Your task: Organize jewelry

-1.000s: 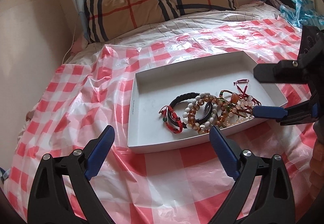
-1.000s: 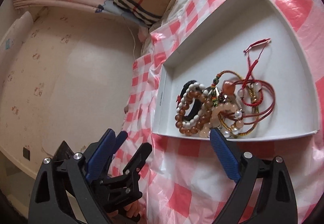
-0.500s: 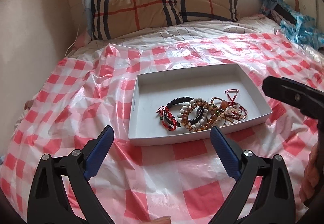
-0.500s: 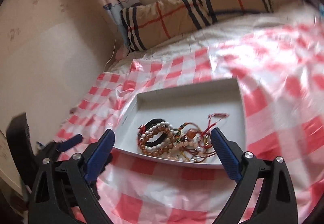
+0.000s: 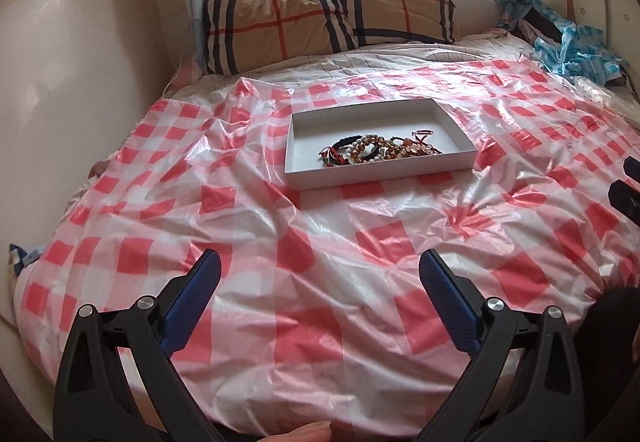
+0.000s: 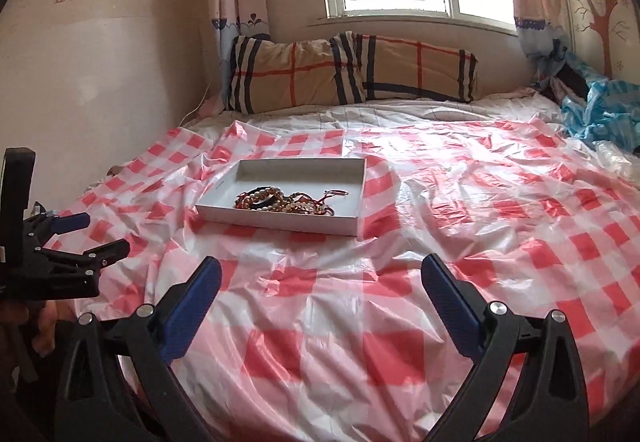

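A shallow white box (image 5: 456, 162) lies on the bed, and also shows in the right wrist view (image 6: 280, 220). A heap of bead bracelets and red cord jewelry (image 5: 376, 151) lies tangled near its front wall, seen too in the right wrist view (image 6: 286, 201). My left gripper (image 5: 318, 272) is open and empty, well back from the box near the bed's front edge. My right gripper (image 6: 318, 276) is open and empty, also well back. The left gripper shows at the left edge of the right wrist view (image 6: 80, 238).
A red-and-white checked plastic sheet (image 5: 360, 242) covers the bed. A plaid pillow (image 5: 320, 22) lies at the head under the window. Crumpled blue plastic (image 5: 572, 50) sits at the far right. A wall (image 5: 80, 62) runs along the left side.
Both grippers have pulled back from the box toward the bed's front edge. The box and jewelry look smaller and farther. The jewelry stays in the box.
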The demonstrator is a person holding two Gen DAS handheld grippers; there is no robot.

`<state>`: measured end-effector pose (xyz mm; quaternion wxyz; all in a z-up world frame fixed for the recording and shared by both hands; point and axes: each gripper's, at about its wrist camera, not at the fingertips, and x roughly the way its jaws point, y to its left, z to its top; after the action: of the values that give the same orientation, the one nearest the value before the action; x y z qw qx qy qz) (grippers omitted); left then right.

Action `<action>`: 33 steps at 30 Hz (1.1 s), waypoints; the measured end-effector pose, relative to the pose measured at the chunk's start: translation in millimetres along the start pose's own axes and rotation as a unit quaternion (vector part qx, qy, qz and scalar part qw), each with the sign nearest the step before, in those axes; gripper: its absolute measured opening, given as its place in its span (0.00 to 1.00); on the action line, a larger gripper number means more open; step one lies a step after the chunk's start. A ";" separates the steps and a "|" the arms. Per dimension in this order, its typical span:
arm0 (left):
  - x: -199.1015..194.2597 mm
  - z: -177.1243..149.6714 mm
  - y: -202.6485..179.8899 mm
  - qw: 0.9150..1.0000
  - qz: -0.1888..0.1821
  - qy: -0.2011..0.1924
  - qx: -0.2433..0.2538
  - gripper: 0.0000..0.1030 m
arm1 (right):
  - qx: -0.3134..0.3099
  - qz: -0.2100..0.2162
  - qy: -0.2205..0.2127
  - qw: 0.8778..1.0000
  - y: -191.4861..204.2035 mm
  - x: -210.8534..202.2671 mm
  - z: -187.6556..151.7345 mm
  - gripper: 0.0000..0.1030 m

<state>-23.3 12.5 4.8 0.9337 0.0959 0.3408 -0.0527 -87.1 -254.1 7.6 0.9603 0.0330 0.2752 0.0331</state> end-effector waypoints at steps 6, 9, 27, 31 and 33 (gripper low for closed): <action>-39.1 -22.4 -9.9 0.999 -0.026 -0.006 -0.020 0.93 | 0.017 -0.012 -0.012 1.000 -5.3 -25.4 -14.4 0.93; -55.9 -27.4 -15.8 0.999 -0.032 -0.013 -0.018 0.93 | 0.016 -0.017 -0.013 1.000 -3.9 -30.4 -17.6 0.93; -117.4 -61.1 -28.0 0.997 -0.070 -0.014 -0.011 0.93 | 0.011 -0.013 -0.011 1.000 4.3 -64.7 -43.6 0.93; -107.9 -81.5 -21.7 0.999 -0.042 0.008 0.003 0.93 | 0.017 -0.012 -0.010 1.000 1.6 -74.6 -49.4 0.93; -105.2 -92.5 -11.3 0.999 -0.039 0.021 -0.011 0.93 | 0.021 -0.014 -0.009 1.000 0.2 -80.2 -53.7 0.93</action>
<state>-163.3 24.8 1.9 0.9246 0.0731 0.3644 -0.0831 -183.4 -258.1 4.4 0.9622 0.0495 0.2674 0.0136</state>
